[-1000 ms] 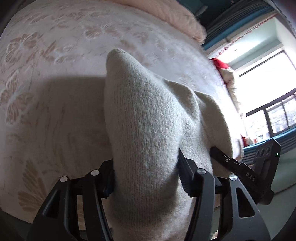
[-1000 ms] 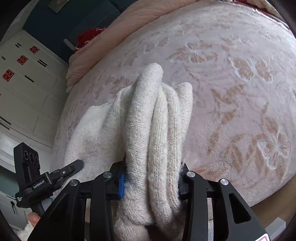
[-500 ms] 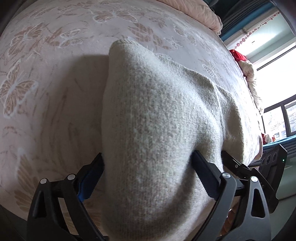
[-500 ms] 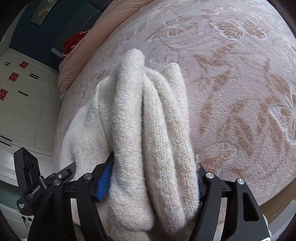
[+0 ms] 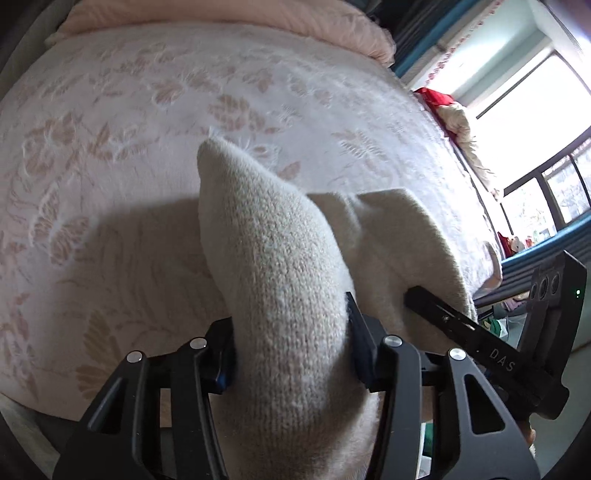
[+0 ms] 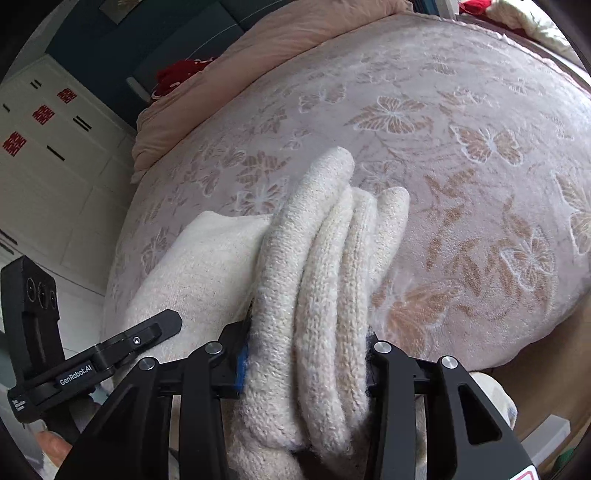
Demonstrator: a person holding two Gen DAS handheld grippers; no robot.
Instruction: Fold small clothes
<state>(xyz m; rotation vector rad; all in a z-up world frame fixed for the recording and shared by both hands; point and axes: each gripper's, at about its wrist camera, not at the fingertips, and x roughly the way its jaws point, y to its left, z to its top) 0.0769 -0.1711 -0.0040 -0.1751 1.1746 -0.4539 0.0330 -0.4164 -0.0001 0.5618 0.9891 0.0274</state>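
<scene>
A cream knitted garment (image 5: 280, 280) lies bunched over the near edge of a bed. My left gripper (image 5: 291, 339) is shut on one thick fold of it, which sticks up between the jaws. My right gripper (image 6: 306, 354) is shut on another bunch of several layered folds of the same garment (image 6: 325, 258). The two grippers hold it side by side: the right gripper shows at the right in the left wrist view (image 5: 480, 343), and the left gripper shows at the lower left in the right wrist view (image 6: 92, 362). The fingertips are hidden in the knit.
The bed has a pink bedspread (image 5: 184, 110) with a butterfly and flower pattern. A pink quilt (image 5: 229, 14) lies along its far side. A bright window (image 5: 535, 147) is at the right. White cabinets (image 6: 48, 147) stand left of the bed.
Both grippers opened around the garment half a second ago and have closed on narrower bunches of it again. Both cameras have pulled back, showing more of the bedspread.
</scene>
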